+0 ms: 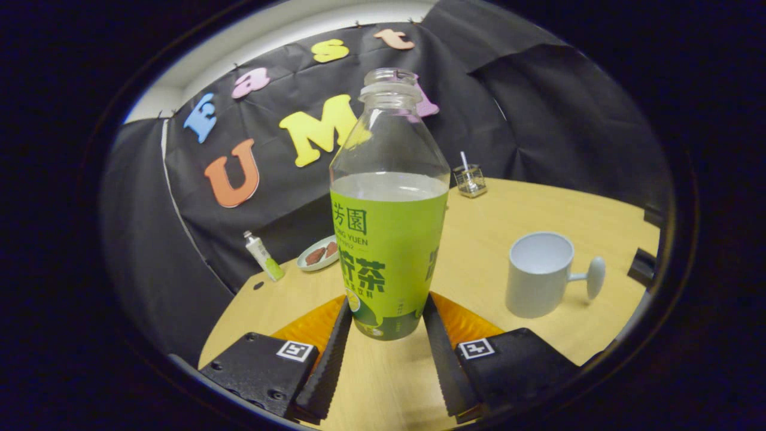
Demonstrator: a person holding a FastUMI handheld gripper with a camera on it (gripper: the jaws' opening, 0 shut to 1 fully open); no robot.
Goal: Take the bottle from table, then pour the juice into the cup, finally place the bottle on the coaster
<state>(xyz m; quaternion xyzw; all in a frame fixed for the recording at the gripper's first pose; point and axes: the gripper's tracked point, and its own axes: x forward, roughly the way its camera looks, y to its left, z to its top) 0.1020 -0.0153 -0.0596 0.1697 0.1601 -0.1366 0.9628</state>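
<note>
I see the clear plastic bottle with a green label point(388, 239) standing upright between my two black ridged fingers point(388, 323), its cap off and the mouth open at the top. Both fingers point(330, 353) lie against the lower part of the bottle, one on its left side and one on its right, so I read them as closed on it. The liquid inside reaches to about the top edge of the label; above that the bottle is clear. Its base seems to sit on or just above the pale wooden surface point(514, 209), though I cannot tell which.

To the right of the bottle, a little farther off, stands a white ceramic cup point(535, 275), upright, with a knob-ended handle pointing right. It stands apart from the bottle and from the fingers.

On the far left of the surface, near the black cloth wall, lies a small white plate with brown pieces of food point(319, 254) on it. Just left of that plate a small white tube with a green end point(263, 255) stands tilted at the edge of the surface. Far behind the bottle, to the right, sits a small clear glass holder with a white stick point(469, 177) in it.
</note>
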